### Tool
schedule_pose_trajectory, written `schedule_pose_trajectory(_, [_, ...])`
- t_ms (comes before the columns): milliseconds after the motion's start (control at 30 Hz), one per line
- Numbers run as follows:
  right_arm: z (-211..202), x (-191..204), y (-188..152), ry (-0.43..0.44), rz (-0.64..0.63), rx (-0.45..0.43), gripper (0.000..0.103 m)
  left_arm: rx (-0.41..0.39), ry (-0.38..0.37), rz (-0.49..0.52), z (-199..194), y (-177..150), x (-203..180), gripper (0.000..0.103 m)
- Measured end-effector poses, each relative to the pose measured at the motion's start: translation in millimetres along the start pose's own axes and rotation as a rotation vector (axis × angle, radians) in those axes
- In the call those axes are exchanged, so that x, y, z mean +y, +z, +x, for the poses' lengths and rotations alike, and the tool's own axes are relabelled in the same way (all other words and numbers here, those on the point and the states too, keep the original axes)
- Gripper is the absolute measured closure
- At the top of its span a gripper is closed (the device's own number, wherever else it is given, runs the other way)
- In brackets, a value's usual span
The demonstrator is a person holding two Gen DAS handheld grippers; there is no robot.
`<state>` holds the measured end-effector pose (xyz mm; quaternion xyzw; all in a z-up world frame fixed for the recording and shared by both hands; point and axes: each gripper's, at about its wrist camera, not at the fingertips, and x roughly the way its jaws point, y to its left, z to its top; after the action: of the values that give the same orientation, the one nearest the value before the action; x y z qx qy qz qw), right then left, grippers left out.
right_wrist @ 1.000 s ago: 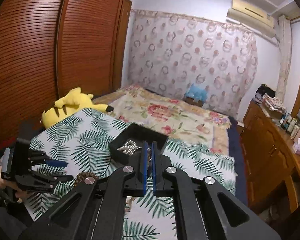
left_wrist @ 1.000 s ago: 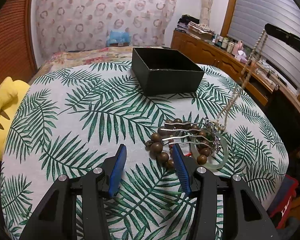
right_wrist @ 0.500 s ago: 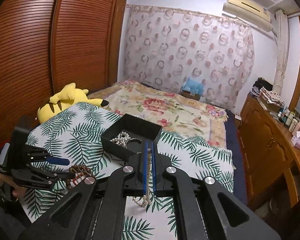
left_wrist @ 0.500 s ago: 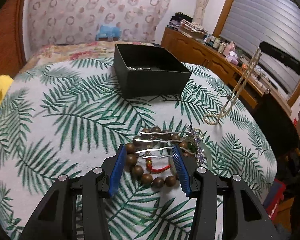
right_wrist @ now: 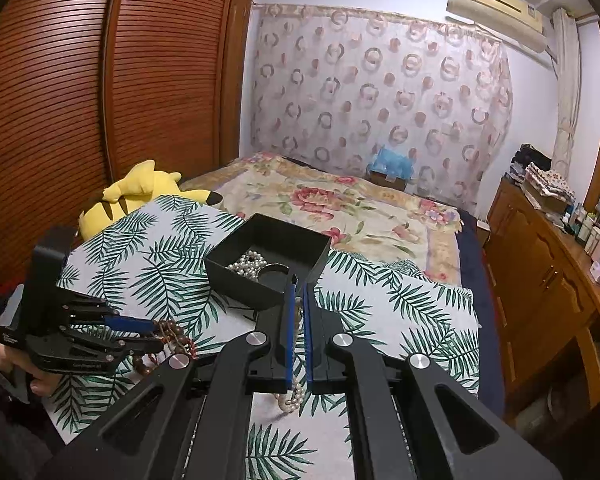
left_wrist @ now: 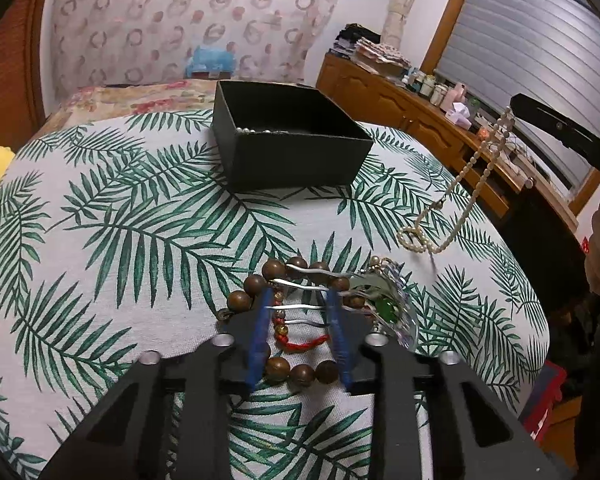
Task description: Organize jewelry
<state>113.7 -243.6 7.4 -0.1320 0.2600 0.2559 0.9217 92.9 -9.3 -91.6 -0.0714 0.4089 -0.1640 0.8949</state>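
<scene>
A pile of jewelry lies on the palm-leaf tablecloth (left_wrist: 112, 216): a brown wooden bead bracelet (left_wrist: 278, 366), a red cord bracelet (left_wrist: 304, 345), a silver wavy hair comb (left_wrist: 300, 294) and a green jade bangle (left_wrist: 384, 306). My left gripper (left_wrist: 299, 300) is open, its blue pads straddling the comb and the red cord. My right gripper (right_wrist: 299, 284) is shut on a pearl necklace (left_wrist: 466, 184) that hangs down, its lower loop touching the cloth (right_wrist: 290, 398). The black open box (left_wrist: 284, 148) holds pearls (right_wrist: 249, 265).
A yellow plush toy (right_wrist: 130, 196) lies past the table's left side. A bed with a floral cover (right_wrist: 340, 204) stands behind the table. A wooden dresser (left_wrist: 412, 108) with bottles runs along the right, by the table's edge.
My left gripper has moved forward and down over the jewelry pile and its jaws have narrowed around the comb. My right gripper has lifted the pearl necklace clear of the pile, toward the box.
</scene>
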Motion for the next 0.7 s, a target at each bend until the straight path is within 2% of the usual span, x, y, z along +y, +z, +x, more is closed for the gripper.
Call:
schedule_pose_trajectory(133, [1,1,0,-0.001,0.000,0.001,0.098,-0.022,-0.003,-0.007,-4,3,0,0.091])
schedule_pose_trajectory(300, [2,-1,-2,-0.003,0.005,0.002,0.098,-0.063,-0.044,-0.001,-17,7,-6,0.099])
schedule_pose_trajectory(467, [1,-2,-3,-0.002,0.006,0.003,0.098,-0.098,-0.078,0.029,-33,13,-22,0.101])
schedule_pose_trajectory(700, [1,-3,-2,-0.003,0.006,0.002,0.098,-0.104,-0.136,0.068,-38,18,-46,0.101])
